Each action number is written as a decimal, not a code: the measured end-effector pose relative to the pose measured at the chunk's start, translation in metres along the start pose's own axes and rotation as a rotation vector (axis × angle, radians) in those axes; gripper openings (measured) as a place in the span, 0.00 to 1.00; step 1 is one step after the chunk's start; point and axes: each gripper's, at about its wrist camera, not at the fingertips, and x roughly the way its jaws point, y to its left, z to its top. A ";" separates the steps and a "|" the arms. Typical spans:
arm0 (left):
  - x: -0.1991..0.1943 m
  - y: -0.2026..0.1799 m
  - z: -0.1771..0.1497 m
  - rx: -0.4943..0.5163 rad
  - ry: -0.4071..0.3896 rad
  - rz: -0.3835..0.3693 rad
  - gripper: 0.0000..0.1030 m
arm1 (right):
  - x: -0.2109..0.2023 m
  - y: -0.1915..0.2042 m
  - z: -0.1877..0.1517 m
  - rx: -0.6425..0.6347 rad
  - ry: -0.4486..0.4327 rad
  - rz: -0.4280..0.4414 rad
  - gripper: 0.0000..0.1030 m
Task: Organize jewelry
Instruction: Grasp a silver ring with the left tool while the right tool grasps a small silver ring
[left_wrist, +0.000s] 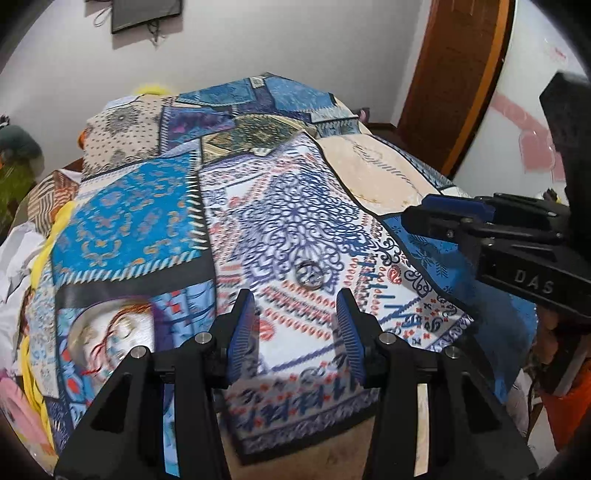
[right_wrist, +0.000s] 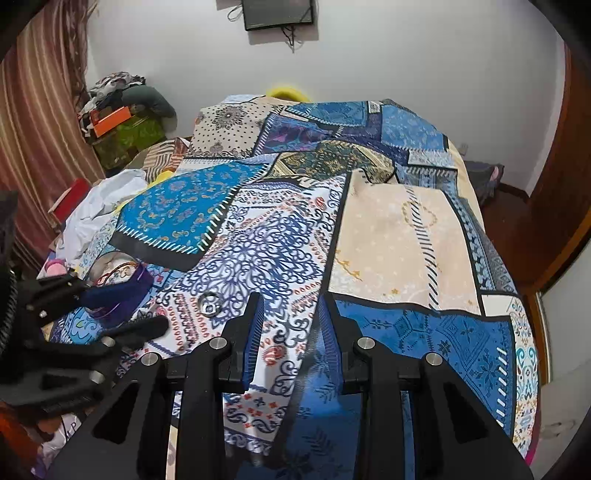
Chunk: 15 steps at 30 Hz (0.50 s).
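Left tongs (left_wrist: 295, 317), which we see parted and empty, hover just short of the ring (left_wrist: 308, 274) lying flat on the bedspread (left_wrist: 295, 206). Right tongs (right_wrist: 291, 314), narrower and also empty, hang to the ring's right; a bowl (left_wrist: 110, 328) sits left.

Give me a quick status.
Left gripper open, empty. Right gripper open, empty. Ring lies on bedspread ahead of left gripper. Nothing blocking.
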 end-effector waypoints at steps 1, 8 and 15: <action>0.004 -0.002 0.001 0.005 0.003 0.000 0.44 | 0.001 -0.001 0.000 0.005 0.001 0.002 0.27; 0.027 -0.008 0.008 0.018 0.024 -0.011 0.37 | 0.007 -0.008 -0.002 0.016 0.013 0.020 0.27; 0.031 -0.010 0.008 0.048 -0.001 0.006 0.20 | 0.013 -0.004 -0.001 0.005 0.020 0.043 0.27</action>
